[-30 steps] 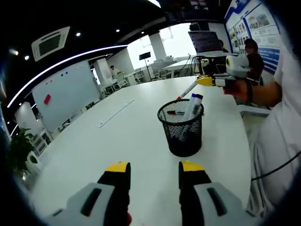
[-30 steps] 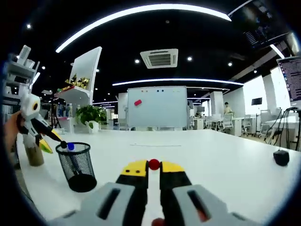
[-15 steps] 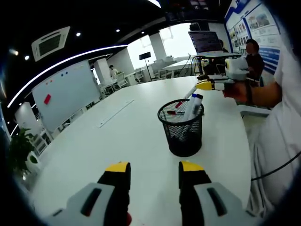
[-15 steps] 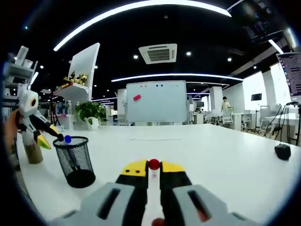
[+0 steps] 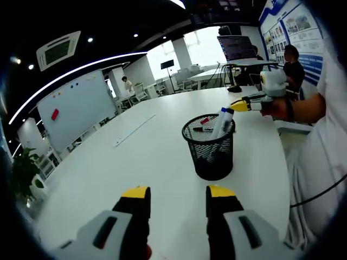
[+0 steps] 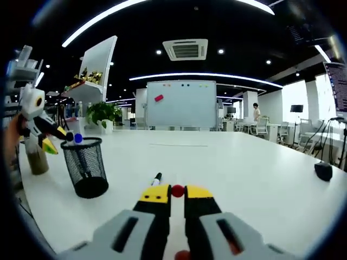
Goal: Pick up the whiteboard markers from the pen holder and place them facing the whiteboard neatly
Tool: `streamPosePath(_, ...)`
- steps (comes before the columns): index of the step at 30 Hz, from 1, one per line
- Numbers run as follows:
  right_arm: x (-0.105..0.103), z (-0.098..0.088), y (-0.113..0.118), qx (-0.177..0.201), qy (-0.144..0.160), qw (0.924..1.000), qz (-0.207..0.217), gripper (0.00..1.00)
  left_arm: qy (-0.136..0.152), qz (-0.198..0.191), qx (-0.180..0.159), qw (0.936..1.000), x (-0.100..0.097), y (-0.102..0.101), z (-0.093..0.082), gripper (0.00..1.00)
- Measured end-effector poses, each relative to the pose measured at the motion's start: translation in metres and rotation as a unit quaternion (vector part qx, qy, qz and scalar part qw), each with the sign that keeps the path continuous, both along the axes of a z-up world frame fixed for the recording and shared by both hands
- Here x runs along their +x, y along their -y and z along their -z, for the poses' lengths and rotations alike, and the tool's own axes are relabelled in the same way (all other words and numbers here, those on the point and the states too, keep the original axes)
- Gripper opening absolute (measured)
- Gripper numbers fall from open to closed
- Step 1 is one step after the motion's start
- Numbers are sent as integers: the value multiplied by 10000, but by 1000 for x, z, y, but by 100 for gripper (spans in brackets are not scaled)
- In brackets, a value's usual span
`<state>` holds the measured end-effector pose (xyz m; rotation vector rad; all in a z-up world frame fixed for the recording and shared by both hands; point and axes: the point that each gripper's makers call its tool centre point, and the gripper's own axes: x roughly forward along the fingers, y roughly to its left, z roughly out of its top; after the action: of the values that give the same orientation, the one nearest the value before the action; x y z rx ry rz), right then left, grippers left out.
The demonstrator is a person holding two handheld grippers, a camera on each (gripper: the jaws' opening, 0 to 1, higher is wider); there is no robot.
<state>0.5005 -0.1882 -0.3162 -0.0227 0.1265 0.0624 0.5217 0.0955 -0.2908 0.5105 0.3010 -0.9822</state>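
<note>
Left gripper (image 5: 176,196) w/ jaws wide apart, short of black mesh pen holder (image 5: 210,150) w/ markers inside; right gripper (image 6: 177,194) clamped on red-capped marker (image 6: 177,190), black-capped marker (image 6: 156,179) lying on white table (image 6: 244,173) just ahead

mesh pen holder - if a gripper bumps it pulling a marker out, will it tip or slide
The mesh pen holder looks like thin open wire, so probably light and apt to slide on the smooth white table. Its markers stick up above the rim and lean to one side, which likely raises its balance point, so a sideways tug could tip it. The base looks solid, which may help a little.
</note>
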Motion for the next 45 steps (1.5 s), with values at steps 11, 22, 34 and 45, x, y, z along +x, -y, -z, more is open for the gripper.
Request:
streamPosePath(11, -2, 33, 4, 274, -754, 9965, 251, 8, -2, 4, 0, 10000, -1, 0, 0, 43)
streamPosePath(22, 1, 35, 0, 438, -863, 9945, 397, 8, -5, 3, 3, 10000, -1, 1, 0, 43)
streamPosePath(34, 1, 41, -5, 527, -964, 9930, 428, 9, 7, 10, 2, 10000, -1, 1, 0, 43)
streamPosePath(45, 1, 46, -7, 645, -1037, 9918, 383, 9, 8, -6, 3, 10000, -1, 0, 0, 43)
